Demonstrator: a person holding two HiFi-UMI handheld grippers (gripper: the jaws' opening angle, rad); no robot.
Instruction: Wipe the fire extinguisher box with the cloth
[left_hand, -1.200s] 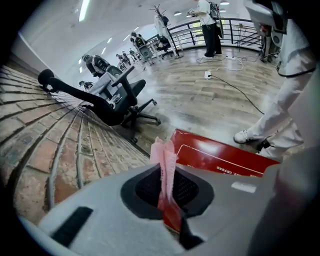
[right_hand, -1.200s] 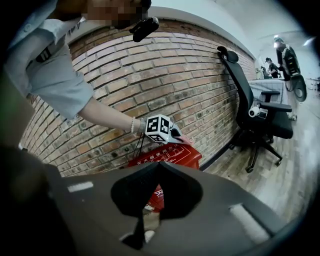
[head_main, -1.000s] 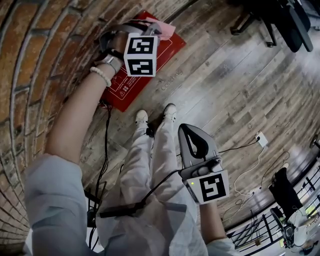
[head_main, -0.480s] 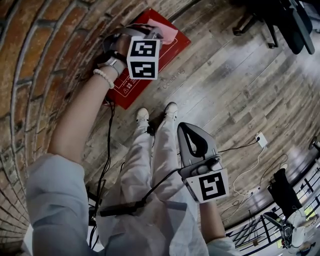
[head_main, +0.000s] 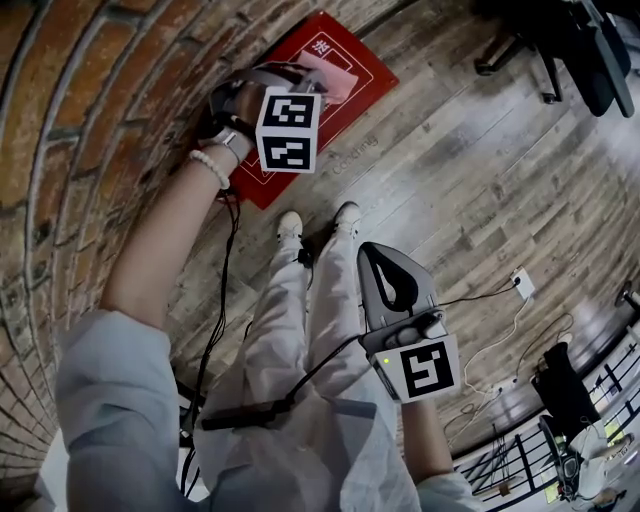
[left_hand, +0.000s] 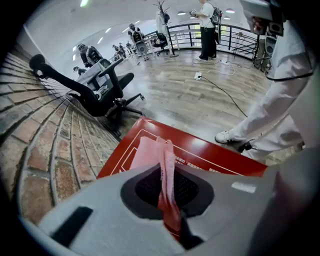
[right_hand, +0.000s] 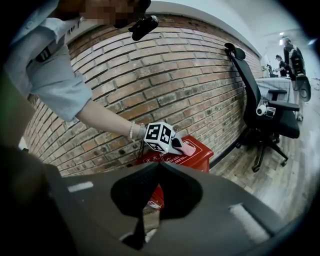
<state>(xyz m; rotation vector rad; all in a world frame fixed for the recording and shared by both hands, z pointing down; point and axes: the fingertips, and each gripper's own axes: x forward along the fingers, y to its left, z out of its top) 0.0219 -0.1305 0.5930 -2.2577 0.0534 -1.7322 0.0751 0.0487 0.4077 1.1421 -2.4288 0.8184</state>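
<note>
Two grippers, hand-held.
- Right gripper (right_hand: 159, 165): one, held low beside the person's legs; fingers pressed together, nothing between them.
- White shoes (head_main: 290, 226): two, planted on the wooden floor (head_main: 470, 170) just short of the box.
- Left gripper (left_hand: 164, 167): one, reached out over the box top; fingers pinched on the cloth.
- Cloth (left_hand: 146, 150): one, pink; one end is gripped, the rest is laid flat on the box lid.
- Fire extinguisher box (left_hand: 210, 145): one, red, white-lined lid, stood on the floor against the brick wall (right_hand: 165, 75).
- Office chair (right_hand: 265, 115): one, black, parked by the same wall beyond the box.
- White power strip (head_main: 522, 280): one, lying on the floor, well apart from the box.
</note>
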